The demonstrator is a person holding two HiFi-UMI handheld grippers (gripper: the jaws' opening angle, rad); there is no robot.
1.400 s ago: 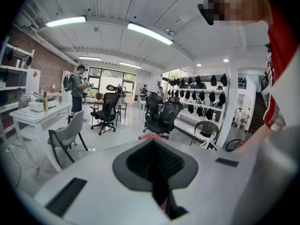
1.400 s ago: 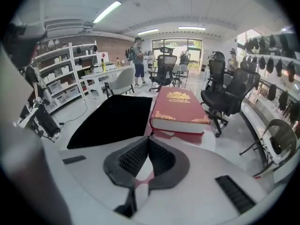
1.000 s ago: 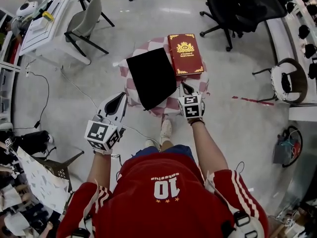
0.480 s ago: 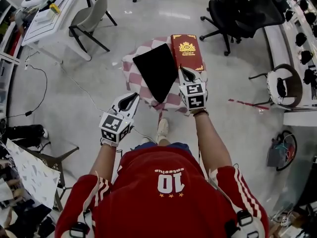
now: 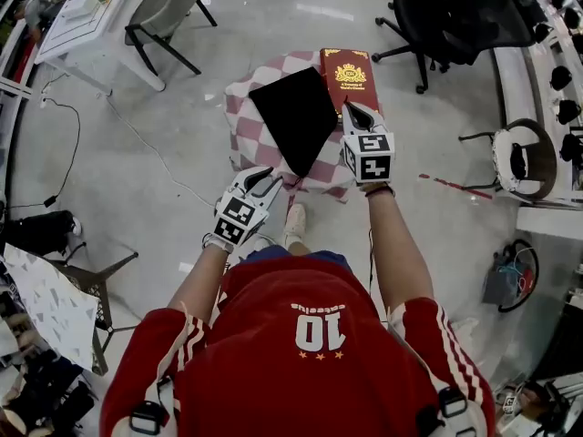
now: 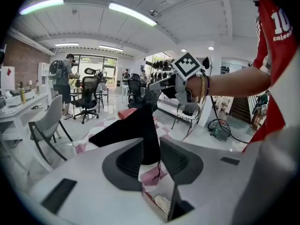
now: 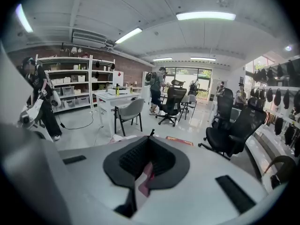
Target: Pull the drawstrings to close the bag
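A flat black drawstring bag [image 5: 293, 116] lies aslant over a small table with a pink checked cloth [image 5: 248, 139]. My right gripper [image 5: 352, 110] is raised at the bag's right corner, its jaws shut [image 7: 149, 142] on the drawstring, with a black cord tip poking out above them. In the left gripper view the bag [image 6: 136, 125] hangs from that gripper, and a thin cord [image 6: 158, 167] dangles below its lower corner. My left gripper [image 5: 264, 177] is low at the table's front edge. Its jaws [image 6: 151, 144] have just been opening and hold nothing; the bag corner shows beyond the gap.
A red book [image 5: 351, 71] lies on the table's far right, behind the bag. A grey chair [image 5: 168, 16] and white desk [image 5: 86, 12] stand far left, black office chairs [image 5: 455, 16] far right. My shoe [image 5: 293, 224] is under the table's front edge.
The left gripper has dropped and moved right toward the table's front edge, and its jaws have opened. The right gripper has risen, and the bag's corner has come up with it.
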